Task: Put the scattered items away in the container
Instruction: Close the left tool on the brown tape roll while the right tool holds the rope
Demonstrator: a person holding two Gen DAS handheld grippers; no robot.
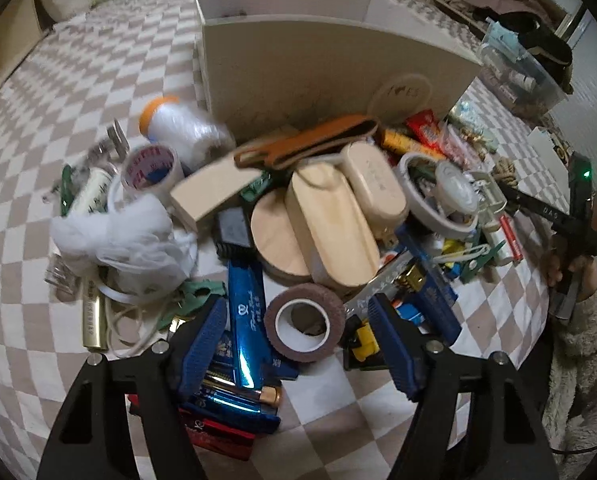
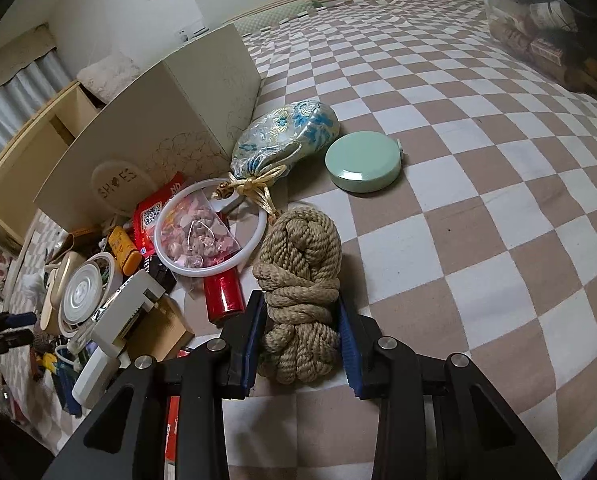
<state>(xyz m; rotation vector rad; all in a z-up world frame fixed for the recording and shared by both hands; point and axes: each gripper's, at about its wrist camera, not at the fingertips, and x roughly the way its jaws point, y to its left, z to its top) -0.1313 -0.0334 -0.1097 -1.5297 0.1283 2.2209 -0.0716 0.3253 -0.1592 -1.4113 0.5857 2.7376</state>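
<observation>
a tan rope bundle (image 2: 298, 292) lies knotted on the checkered bed, its near end between my right fingers (image 2: 254, 344). beside it sit a brocade pouch (image 2: 286, 136) and a green round case (image 2: 362, 166) (both near the cream box (image 2: 138, 136), standing upright).

Soft, even indoor light falls on both views, with faint shadows. Strong fisheye bending curves the checkered bedcover (image 2: 478, 168) toward dark, vignetted corners. In the left wrist view motion blur smears the thread spool (image 1: 182, 124) and beige box (image 1: 322, 64), and glare streaks the blue case (image 1: 245, 320). The right wrist view looks sharper.
</observation>
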